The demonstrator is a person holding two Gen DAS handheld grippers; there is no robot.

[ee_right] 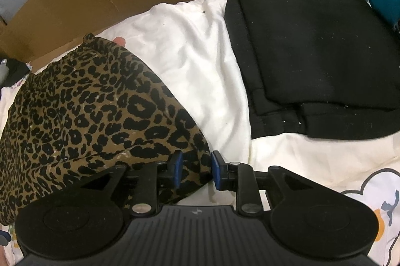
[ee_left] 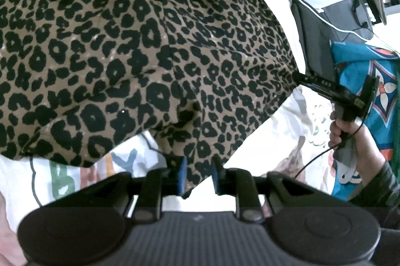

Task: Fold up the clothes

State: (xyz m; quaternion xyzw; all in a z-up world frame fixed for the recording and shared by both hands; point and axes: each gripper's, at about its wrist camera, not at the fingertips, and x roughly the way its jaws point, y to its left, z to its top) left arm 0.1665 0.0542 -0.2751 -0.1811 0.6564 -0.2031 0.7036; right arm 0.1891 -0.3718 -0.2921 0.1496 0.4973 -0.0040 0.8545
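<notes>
— Why hold the leopard cloth (ee_left: 140, 46) up like that, one gripper at each end?

— To spread it, I'd say. The left gripper (ee_left: 198, 174) has a corner of the hem between its blue pads (ee_left: 182, 174), and the right gripper (ee_right: 195, 172) has another edge. Strung between the two, the cloth hangs as a broad sheet over the bed (ee_right: 200, 61) instead of bunching, which is what you want before laying a fold.

— Are the jaws clamped?

— Neither set looks pressed tight. Both stand at a narrow gap with fabric running through it (whether the pads actually bite the cloth, I can't tell from either view).

— Which way does it run?

— Its long axis goes roughly across the bed from one gripper to the other, left to right. From the left wrist you can see the right gripper out at the far right edge of the cloth, with the hand (ee_left: 345, 131) on its handle. The gathered edge lies toward the far side, near the cardboard (ee_right: 100, 3).

— And that black garment (ee_right: 312, 53)?

— Lying flat and squared off on the bed at the far right, well apart from the leopard one. It looks folded.
</notes>
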